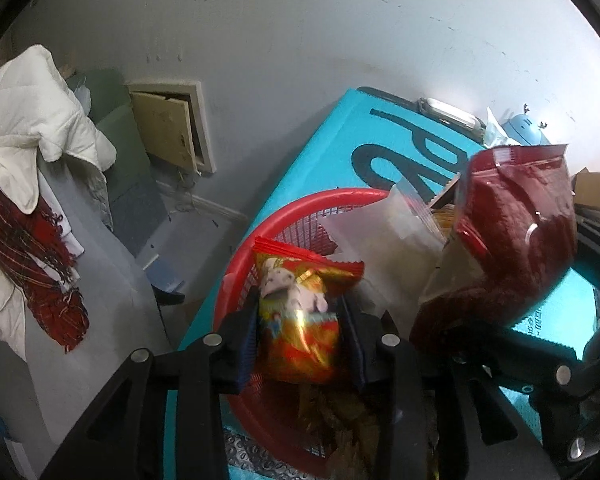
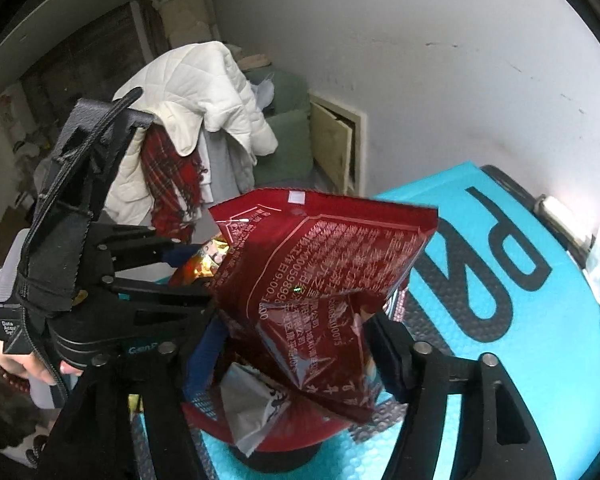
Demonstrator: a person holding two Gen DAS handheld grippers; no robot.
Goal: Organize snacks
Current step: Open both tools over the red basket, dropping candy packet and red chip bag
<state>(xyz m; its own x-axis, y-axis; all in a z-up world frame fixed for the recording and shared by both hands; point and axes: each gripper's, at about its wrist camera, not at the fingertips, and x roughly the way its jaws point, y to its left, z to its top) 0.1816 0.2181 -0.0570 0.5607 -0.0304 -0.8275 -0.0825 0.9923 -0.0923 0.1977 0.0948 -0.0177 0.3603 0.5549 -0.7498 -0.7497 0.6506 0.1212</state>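
My left gripper (image 1: pixel 300 340) is shut on an orange-red snack packet (image 1: pixel 296 320) with a cartoon print. It holds the packet just over a red mesh basket (image 1: pixel 284 214). Pale plastic bags (image 1: pixel 380 236) and brownish snacks lie in the basket. A large dark red bag (image 2: pixel 320 272) with white print hangs crumpled between the fingers of my right gripper (image 2: pixel 294 356), whose jaws stand apart around it without clearly pinching it. In the left wrist view that dark red bag (image 1: pixel 512 232) is blurred over the basket's right side. A hand carries the left gripper (image 2: pixel 192 268), seen from the right wrist.
The basket rests on a teal case (image 1: pixel 332 148) with big dark letters, also in the right wrist view (image 2: pixel 540 320). A white jacket (image 1: pixel 32 120) and a red plaid scarf (image 1: pixel 32 248) hang at the left. A wall hatch (image 1: pixel 172 128) is behind, and a cardboard box (image 1: pixel 596 188) at the right.
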